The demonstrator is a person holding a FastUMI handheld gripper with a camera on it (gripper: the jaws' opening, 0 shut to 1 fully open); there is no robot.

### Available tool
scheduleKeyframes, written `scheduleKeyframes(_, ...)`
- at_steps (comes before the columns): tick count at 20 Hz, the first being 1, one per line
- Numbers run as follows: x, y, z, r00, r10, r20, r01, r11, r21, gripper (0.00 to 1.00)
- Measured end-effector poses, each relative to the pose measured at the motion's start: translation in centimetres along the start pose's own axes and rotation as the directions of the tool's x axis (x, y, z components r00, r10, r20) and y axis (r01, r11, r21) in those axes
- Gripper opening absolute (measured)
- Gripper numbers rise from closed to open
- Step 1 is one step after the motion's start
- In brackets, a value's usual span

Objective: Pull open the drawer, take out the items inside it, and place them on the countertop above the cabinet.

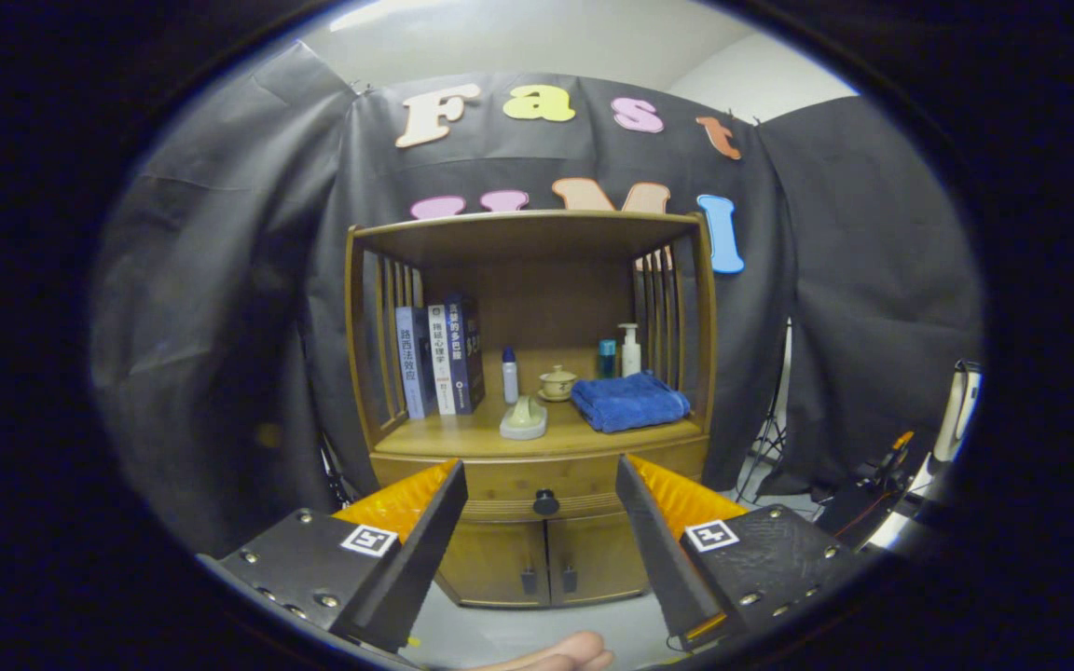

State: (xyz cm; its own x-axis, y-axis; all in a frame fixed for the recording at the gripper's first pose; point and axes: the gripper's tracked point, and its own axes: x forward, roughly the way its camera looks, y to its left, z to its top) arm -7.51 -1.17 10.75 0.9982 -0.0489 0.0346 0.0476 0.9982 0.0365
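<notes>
The hand-held two-finger gripper (542,494) was spread wide, its fingers (425,536) holding nothing and touching nothing, well short of the wooden cabinet (537,391) ahead. Between the fingers, beyond their tips, sat the closed wooden drawer (500,485) with its round dark knob (546,503), directly under the countertop shelf (462,436). Below the drawer were two small cabinet doors (542,559), both shut. On the countertop lay a folded blue towel (628,401), a pale soap-like piece in a dish (524,418), a small lidded ceramic cup on a saucer (557,382), a white bottle with a blue cap (510,375), a white pump bottle (630,349), and a row of upright books (439,359) at the left.
</notes>
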Motion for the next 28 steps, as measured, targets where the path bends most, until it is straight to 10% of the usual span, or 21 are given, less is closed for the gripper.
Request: scheduleKeyframes(28, -0.9, -2.5, 1.7, 0.995, 0.022, 0.099, -0.024, 1.000, 0.019, 0.97)
